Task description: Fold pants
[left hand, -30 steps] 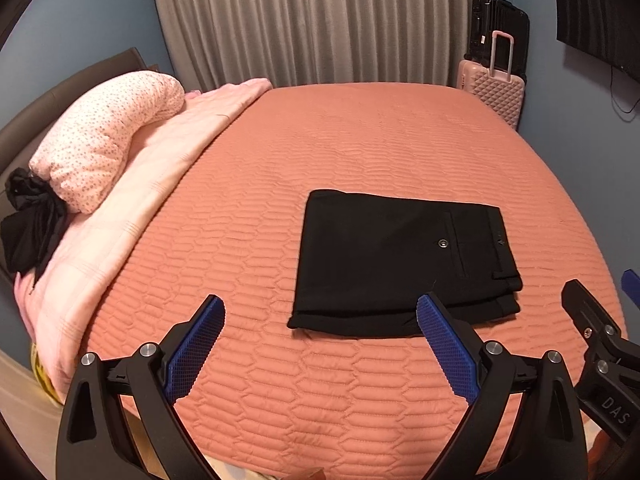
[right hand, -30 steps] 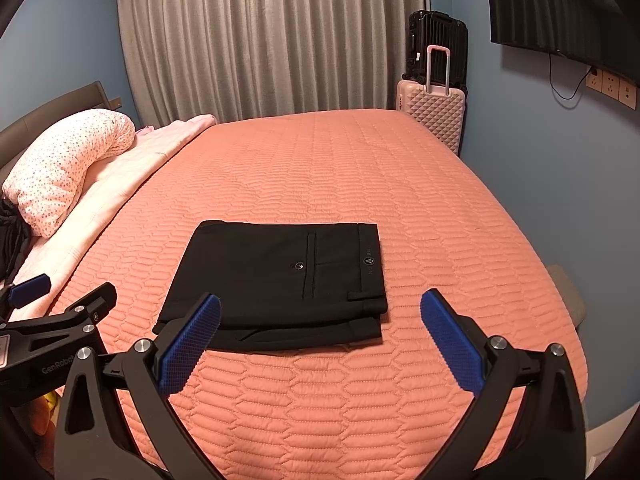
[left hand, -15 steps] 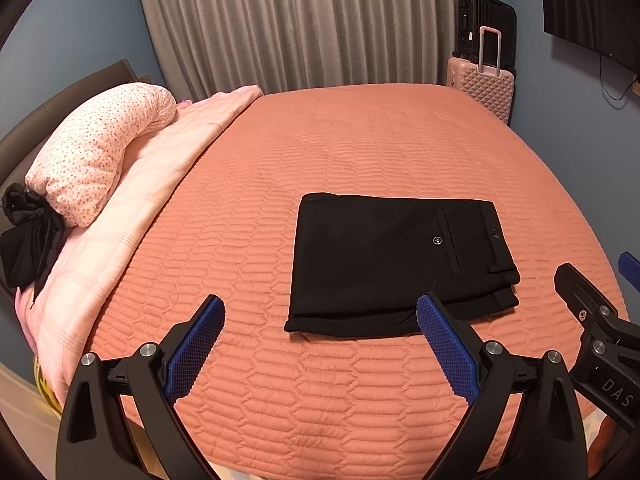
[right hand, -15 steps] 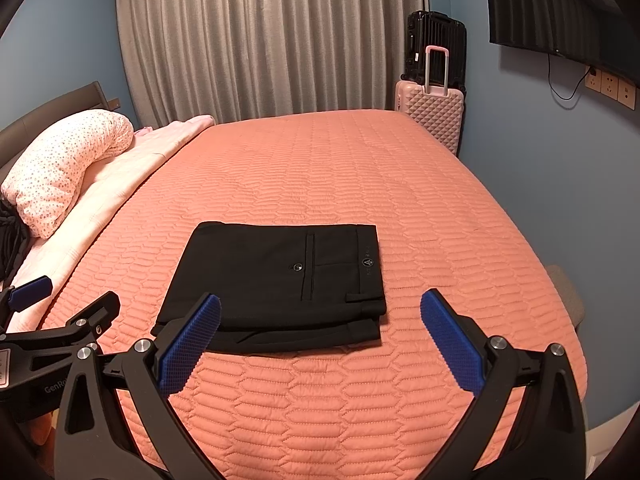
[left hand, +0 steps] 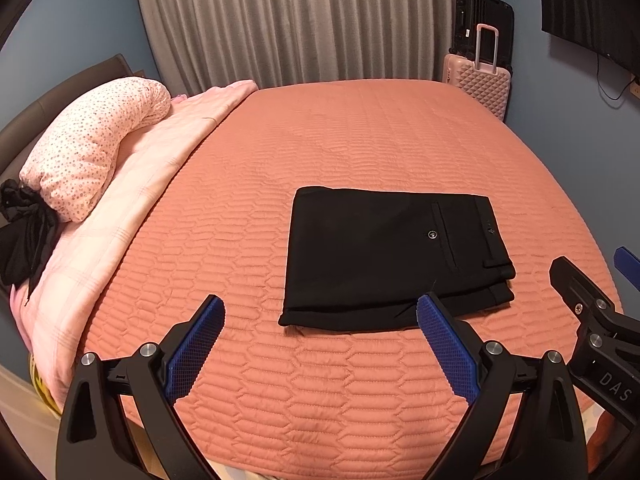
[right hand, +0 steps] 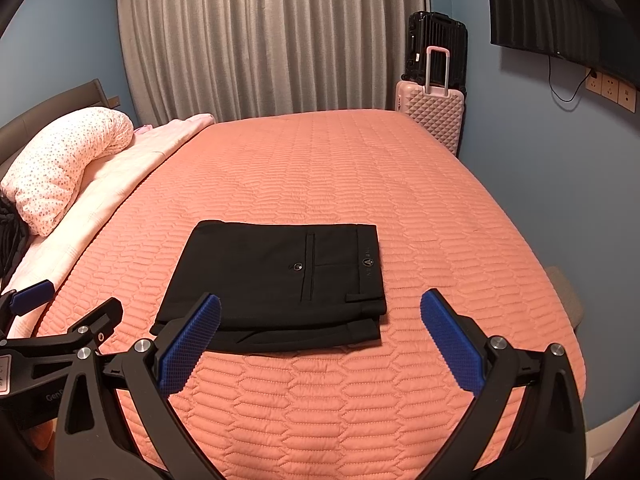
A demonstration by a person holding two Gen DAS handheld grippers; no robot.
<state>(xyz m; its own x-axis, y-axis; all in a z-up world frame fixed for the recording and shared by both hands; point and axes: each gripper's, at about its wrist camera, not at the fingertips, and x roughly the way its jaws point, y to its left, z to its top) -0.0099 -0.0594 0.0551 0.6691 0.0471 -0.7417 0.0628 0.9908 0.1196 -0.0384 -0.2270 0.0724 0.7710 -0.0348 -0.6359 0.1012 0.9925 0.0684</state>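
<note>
Black pants (left hand: 388, 258) lie folded into a flat rectangle on the salmon quilted bed (left hand: 340, 140), waistband and buttoned back pocket to the right. They also show in the right wrist view (right hand: 276, 280). My left gripper (left hand: 320, 312) is open and empty, held above the bed's near edge, short of the pants. My right gripper (right hand: 320, 308) is open and empty, also back from the pants' near edge. Each gripper shows at the edge of the other's view.
A spotted pink pillow (left hand: 92, 148) and pale pink blanket (left hand: 132, 208) lie along the bed's left side, with a black garment (left hand: 24, 236) beside them. A pink suitcase (left hand: 478, 84) and a black one (left hand: 484, 20) stand at the far right by the curtain.
Both grippers have drawn back and risen slightly from the pants, staying open. The pants have not moved.
</note>
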